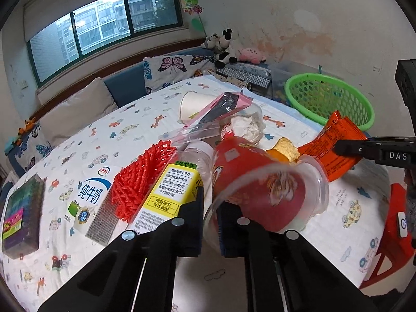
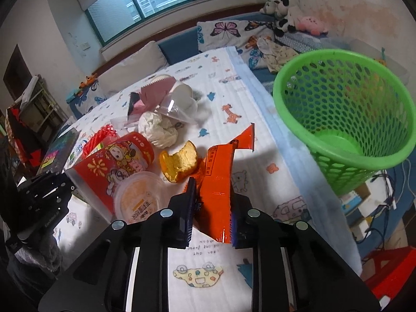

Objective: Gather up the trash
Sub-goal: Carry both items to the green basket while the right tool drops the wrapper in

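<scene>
Our left tongs (image 1: 210, 223) are clamped on the clear rim of a red plastic cup (image 1: 262, 182), which lies tipped on its side just above the patterned worktop (image 1: 109, 135). Our right tongs (image 2: 212, 215) are closed on an orange snack wrapper (image 2: 219, 179), lifted off the cloth; in the left wrist view the same wrapper (image 1: 330, 143) sits pinched at the far right.

Between the two of us lies a bitten piece of yellow bread (image 2: 179, 162), close beside the cup and the wrapper. Behind it we see a crumpled white tissue (image 2: 158, 130), a pink packet (image 2: 153, 93) and a white paper cup (image 2: 184, 96) in a loose heap. Left of the red cup lie a yellow-labelled bottle (image 1: 169, 189), red foam netting (image 1: 140, 179) and a milk carton (image 1: 91, 195).

The green mesh basket (image 2: 345, 119) stands off the worktop's right edge, near the orange wrapper.
</scene>
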`<state>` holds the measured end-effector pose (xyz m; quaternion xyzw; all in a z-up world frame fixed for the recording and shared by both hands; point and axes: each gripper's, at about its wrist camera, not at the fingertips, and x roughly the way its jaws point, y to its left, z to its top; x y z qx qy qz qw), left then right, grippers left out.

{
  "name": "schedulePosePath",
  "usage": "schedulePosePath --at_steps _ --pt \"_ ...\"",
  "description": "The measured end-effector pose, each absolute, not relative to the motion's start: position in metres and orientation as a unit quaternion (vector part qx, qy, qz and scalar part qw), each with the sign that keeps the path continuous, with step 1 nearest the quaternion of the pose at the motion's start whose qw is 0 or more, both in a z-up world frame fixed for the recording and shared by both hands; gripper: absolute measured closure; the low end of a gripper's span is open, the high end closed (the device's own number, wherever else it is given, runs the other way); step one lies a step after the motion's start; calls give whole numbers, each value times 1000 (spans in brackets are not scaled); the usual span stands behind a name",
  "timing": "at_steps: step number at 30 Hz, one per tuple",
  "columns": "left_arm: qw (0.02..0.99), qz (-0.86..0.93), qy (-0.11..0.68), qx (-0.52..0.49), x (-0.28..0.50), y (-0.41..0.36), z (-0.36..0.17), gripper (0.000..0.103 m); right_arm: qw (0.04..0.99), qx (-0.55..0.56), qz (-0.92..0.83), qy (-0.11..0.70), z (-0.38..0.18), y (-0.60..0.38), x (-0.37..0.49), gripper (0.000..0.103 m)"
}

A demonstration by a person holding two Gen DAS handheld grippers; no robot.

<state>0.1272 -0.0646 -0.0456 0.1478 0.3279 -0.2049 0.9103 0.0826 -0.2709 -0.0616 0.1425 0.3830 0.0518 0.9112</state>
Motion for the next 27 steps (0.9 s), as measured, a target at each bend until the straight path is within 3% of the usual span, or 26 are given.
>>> schedulePosePath --at_steps 14,27 --pt "923 -207 300 121 101 -48 -4 98 930 122 42 344 -24 -287 70 86" --pt "926 -237 270 116 116 -83 44 98 941 123 -46 310 -2 -374 88 86"
